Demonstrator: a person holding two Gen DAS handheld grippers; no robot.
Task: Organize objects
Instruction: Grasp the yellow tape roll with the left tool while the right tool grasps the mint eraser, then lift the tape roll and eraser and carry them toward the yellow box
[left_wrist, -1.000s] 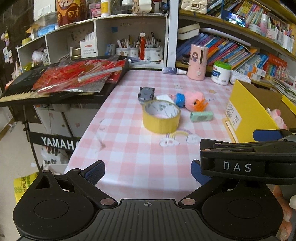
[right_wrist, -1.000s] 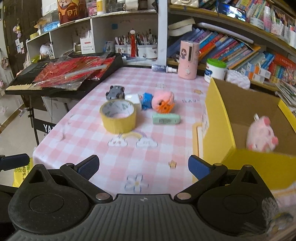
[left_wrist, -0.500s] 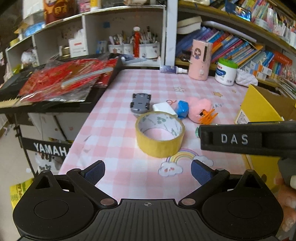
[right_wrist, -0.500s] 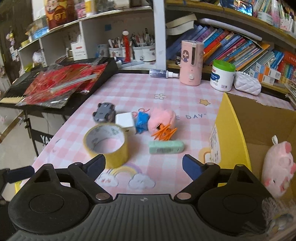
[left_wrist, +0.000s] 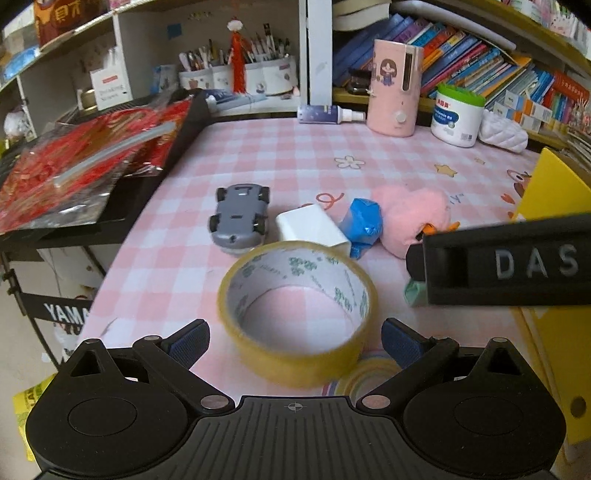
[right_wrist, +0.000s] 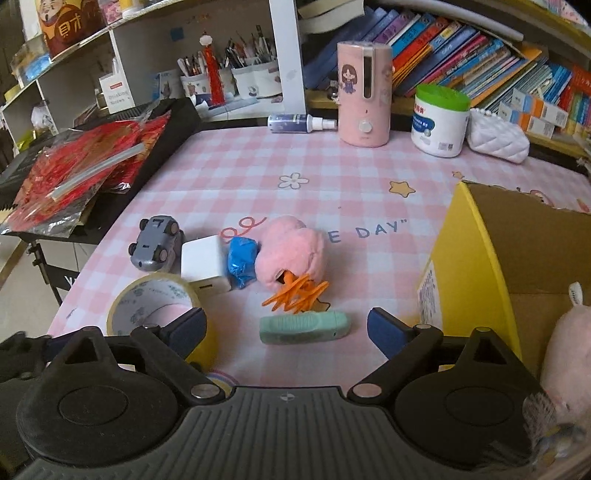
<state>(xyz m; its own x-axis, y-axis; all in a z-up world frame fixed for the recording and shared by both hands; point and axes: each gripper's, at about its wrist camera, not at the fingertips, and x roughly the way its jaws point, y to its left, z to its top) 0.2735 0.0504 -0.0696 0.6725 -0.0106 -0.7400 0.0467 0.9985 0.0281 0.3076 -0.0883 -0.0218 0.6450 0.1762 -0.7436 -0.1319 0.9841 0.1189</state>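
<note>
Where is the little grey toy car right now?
The grey toy car lies upside down on the pink checked tablecloth, left of the white cube and just behind the yellow tape roll.

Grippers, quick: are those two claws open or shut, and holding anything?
Left gripper: open, holding nothing; the yellow tape roll lies between its fingers.
Right gripper: open, empty, over the green case.

We see the toys crowded together in the middle of the surface (right_wrist: 258, 166): the toy car (right_wrist: 155, 242), white block (right_wrist: 205, 264), blue wrapper (right_wrist: 242, 260) and pink plush (right_wrist: 295, 251) touch or nearly touch. The tape roll (left_wrist: 297, 314) lies just in front of them. Behind them the checked cloth is free up to the pink dispenser (right_wrist: 364, 94). The yellow box (right_wrist: 476, 266) closes the right side.
</note>
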